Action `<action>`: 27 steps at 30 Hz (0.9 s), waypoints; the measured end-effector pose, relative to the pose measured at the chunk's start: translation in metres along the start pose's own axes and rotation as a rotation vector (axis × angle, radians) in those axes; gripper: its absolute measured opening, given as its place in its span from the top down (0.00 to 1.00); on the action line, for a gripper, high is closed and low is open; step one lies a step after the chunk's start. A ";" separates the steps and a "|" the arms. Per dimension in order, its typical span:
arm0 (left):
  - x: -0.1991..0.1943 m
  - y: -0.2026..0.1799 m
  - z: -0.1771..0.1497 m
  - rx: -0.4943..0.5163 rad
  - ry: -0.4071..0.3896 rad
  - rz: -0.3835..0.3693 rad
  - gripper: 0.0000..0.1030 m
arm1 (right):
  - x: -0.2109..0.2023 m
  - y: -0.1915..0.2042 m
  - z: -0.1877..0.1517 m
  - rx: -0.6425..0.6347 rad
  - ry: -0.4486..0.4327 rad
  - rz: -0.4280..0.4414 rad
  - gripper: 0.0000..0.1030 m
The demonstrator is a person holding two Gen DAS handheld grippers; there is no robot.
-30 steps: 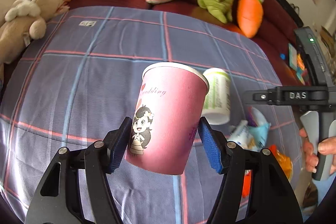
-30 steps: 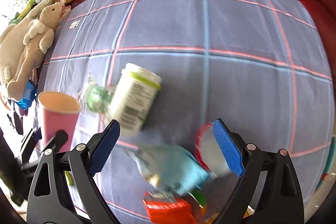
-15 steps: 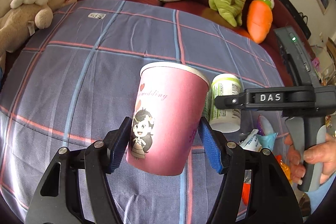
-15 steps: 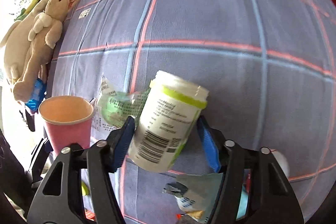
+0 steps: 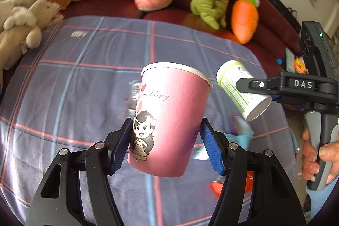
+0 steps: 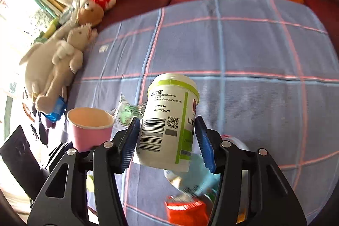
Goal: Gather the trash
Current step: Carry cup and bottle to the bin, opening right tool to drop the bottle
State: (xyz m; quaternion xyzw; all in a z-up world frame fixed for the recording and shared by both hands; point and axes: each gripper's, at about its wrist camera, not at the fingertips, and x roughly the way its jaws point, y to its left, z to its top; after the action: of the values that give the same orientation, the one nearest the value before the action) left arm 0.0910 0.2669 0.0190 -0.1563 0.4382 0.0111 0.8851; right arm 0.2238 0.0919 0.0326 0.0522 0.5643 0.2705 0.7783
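Above the checked blue cloth (image 6: 243, 52), the left gripper (image 5: 167, 147) is clamped on a pink cup (image 5: 169, 120); right of the cup, the right gripper (image 6: 167, 141) grips a white bottle (image 6: 169, 126)

surface: blue plaid cloth (image 6: 243, 46) | lying on it: green wrapper (image 6: 127, 114), red packet (image 6: 186, 212), light-blue packet (image 6: 201, 179)

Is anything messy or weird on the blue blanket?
Yes. Crumpled wrappers litter the checked cloth: a green-and-clear one, a light blue one and a red one. The left gripper holds the pink cup tilted.
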 end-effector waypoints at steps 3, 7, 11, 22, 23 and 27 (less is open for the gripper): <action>-0.002 -0.025 -0.001 0.037 0.000 -0.025 0.37 | -0.025 -0.019 -0.010 0.023 -0.030 0.006 0.51; 0.001 -0.067 -0.005 0.090 0.007 -0.070 0.37 | -0.064 -0.054 -0.031 0.076 -0.076 0.025 0.51; 0.005 -0.112 -0.011 0.145 0.022 -0.117 0.37 | -0.105 -0.097 -0.055 0.140 -0.137 0.036 0.51; 0.033 -0.264 -0.035 0.351 0.094 -0.241 0.37 | -0.214 -0.263 -0.152 0.398 -0.302 -0.032 0.51; 0.037 -0.278 -0.037 0.373 0.103 -0.252 0.37 | -0.225 -0.282 -0.164 0.427 -0.319 -0.054 0.51; 0.053 -0.342 -0.052 0.466 0.137 -0.293 0.37 | -0.257 -0.344 -0.208 0.532 -0.372 -0.132 0.51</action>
State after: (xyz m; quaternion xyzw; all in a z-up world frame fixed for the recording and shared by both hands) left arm 0.1374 -0.0797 0.0400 -0.0105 0.4607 -0.2285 0.8576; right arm 0.1037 -0.3701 0.0435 0.2655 0.4653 0.0486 0.8430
